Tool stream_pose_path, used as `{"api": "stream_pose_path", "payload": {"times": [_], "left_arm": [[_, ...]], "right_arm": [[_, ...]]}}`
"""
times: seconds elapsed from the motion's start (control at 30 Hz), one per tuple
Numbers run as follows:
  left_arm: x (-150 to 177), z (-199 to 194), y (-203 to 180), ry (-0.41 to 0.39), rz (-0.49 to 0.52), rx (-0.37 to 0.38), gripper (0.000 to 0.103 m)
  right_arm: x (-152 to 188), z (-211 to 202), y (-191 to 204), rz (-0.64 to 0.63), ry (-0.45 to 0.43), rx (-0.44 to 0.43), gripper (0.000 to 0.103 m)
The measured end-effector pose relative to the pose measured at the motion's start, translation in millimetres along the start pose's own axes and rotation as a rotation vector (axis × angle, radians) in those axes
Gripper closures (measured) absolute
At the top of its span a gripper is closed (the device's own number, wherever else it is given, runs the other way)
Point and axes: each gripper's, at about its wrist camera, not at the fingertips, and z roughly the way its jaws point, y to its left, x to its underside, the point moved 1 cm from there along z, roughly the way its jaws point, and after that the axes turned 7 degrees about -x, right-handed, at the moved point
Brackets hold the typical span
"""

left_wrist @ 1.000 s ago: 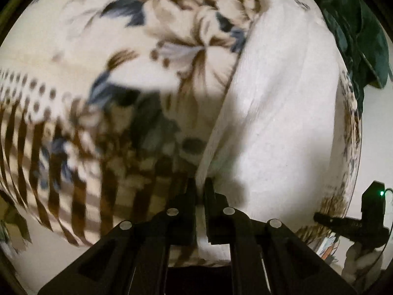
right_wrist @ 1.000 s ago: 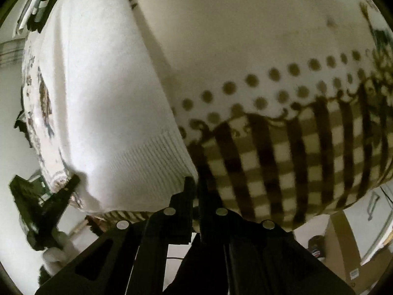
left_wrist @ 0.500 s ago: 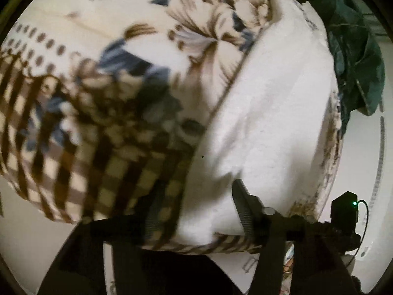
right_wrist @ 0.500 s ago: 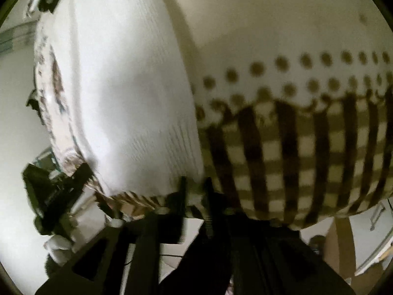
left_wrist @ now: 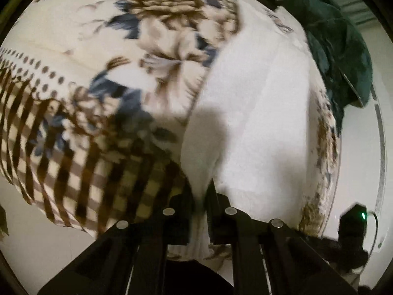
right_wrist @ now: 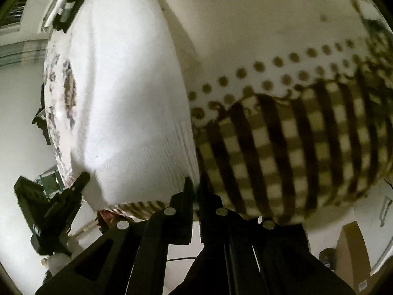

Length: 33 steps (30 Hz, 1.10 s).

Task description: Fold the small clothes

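Note:
A white knitted garment [left_wrist: 258, 123] lies spread on a patterned blanket [left_wrist: 122, 56]. My left gripper [left_wrist: 201, 191] is shut on the garment's near edge, and a strip of white cloth runs down between its fingers. In the right wrist view the same white garment [right_wrist: 127, 98] fills the left half. My right gripper [right_wrist: 195, 189] is shut at the corner of its ribbed hem, with the cloth's edge pinched between the fingertips. Each gripper shows in the other's view: the right one [left_wrist: 351, 231] with a green light, the left one [right_wrist: 56, 204] at the garment's far corner.
The blanket [right_wrist: 294, 135] has flowers, dots and brown checks and covers the whole surface. A dark green garment [left_wrist: 339, 49] is heaped at the far right of the surface. A cardboard box [right_wrist: 351, 253] stands on the pale floor below.
Both grippers opened half a second ago and have shut again on the white garment's near edge. Both have risen slightly, and the cloth edge is lifted off the blanket.

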Motion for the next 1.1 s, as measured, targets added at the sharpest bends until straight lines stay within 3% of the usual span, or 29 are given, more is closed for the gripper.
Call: {"api": "stream_pose_path", "payload": {"times": [0.2,0.27,0.33,0.4,0.43,0.5,0.53,0.57,0.63,0.73,0.8,0.9,0.97,1.0,1.03,1.07,1.1], "left_arm": [[-1.9,41.7,21.2,0.061,0.021,-0.047,0.095],[-3.8,46.7,26.0,0.085,0.008,0.001,0.094],[-6.2,44.1,26.8,0.102,0.009,0.018,0.088],[-10.6,34.3,32.7,0.11,-0.012,0.064,0.072],[-13.0,28.1,35.6,0.101,-0.017,0.08,0.06],[-17.5,22.2,38.0,0.071,-0.022,0.146,0.045],[-21.9,24.3,39.6,0.066,-0.026,0.172,0.044],[-25.9,28.8,39.4,0.071,-0.025,0.191,0.044],[-34.9,46.5,35.0,0.093,-0.01,0.215,0.044],[-41.8,69.7,20.0,0.136,0.027,0.277,0.044],[-38.3,80.2,4.3,0.168,0.08,0.322,0.044],[-37.6,83.7,-11.5,0.157,0.146,0.302,0.045],[-37.7,79.7,-16.0,0.135,0.163,0.308,0.082],[-38.2,75.7,-16.4,0.125,0.161,0.32,0.089],[-38.0,72.4,-15.1,0.111,0.157,0.325,0.089],[-38.1,67.7,-17.3,0.097,0.155,0.335,0.089],[-39.0,63.6,-21.5,0.09,0.146,0.348,0.089]], "right_arm": [[13.0,25.9,-5.2,-0.006,0.102,0.039,0.1],[9.4,45.3,-6.7,0.002,0.124,0.057,0.1],[2.3,62.3,-3.0,0.007,0.126,0.064,0.1],[-4.4,75.5,4.0,-0.044,0.188,0.041,0.097],[-6.3,73.8,4.7,-0.057,0.195,0.039,0.091],[-10.2,66.6,7.1,-0.052,0.234,-0.038,0.06],[-11.5,62.7,7.8,-0.036,0.241,-0.09,0.04],[-15.2,51.0,3.2,-0.022,0.218,-0.13,0.032],[-26.9,39.4,0.0,-0.024,0.134,-0.14,0.031],[-42.7,45.9,-6.6,-0.012,0.08,-0.142,0.031],[-54.0,64.6,-4.0,-0.01,0.072,-0.197,0.029],[-64.8,85.4,14.1,-0.034,0.032,-0.267,0.024],[-60.9,90.4,23.5,-0.03,-0.004,-0.297,0.028],[-59.2,93.7,27.4,-0.036,-0.009,-0.296,0.036],[-56.5,97.3,33.5,-0.046,-0.003,-0.285,0.074],[-56.6,97.8,32.9,-0.042,0.016,-0.283,0.088],[-54.9,98.3,35.9,-0.038,0.02,-0.287,0.088]]}}
